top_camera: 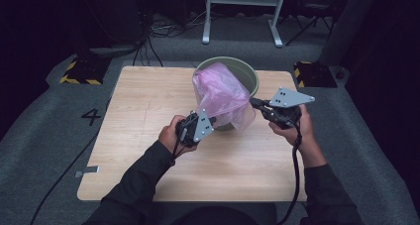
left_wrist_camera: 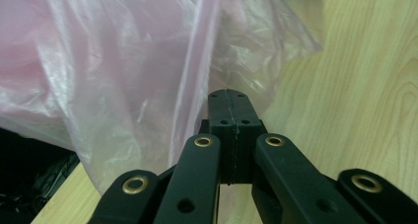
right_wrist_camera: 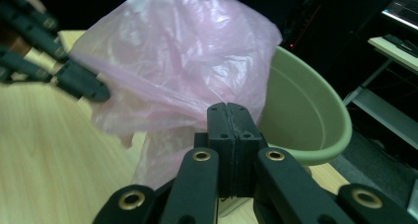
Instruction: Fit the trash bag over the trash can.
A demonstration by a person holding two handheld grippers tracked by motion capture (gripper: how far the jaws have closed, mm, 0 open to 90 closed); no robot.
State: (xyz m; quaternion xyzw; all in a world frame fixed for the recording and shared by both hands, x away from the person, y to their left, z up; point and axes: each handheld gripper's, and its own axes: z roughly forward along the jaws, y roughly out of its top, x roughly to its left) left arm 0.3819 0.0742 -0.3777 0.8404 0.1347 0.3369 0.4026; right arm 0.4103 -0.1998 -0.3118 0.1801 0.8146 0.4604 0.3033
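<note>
A thin pink plastic bag [top_camera: 221, 92] billows over the near side of a pale green bin [top_camera: 246, 74] standing on the wooden table [top_camera: 148, 111]. Its lower edge is pulled taut between my two grippers. My left gripper [top_camera: 211, 120] is at the bag's near left corner, jaws pressed together on a fold of the film [left_wrist_camera: 197, 76]. At the bag's right edge, beside the bin's rim, my right gripper [top_camera: 253, 102] has its jaws shut on the plastic [right_wrist_camera: 162, 105]. The right gripper view also shows the bin's inside wall [right_wrist_camera: 300, 115] and the left gripper [right_wrist_camera: 81, 83] at the bag's far corner.
The bin sits at the table's far middle. Grey carpet surrounds the table, with yellow-black striped blocks [top_camera: 79, 71] at the far corners and a white desk frame [top_camera: 242, 12] behind. A cable [top_camera: 64, 170] runs along the floor on the left.
</note>
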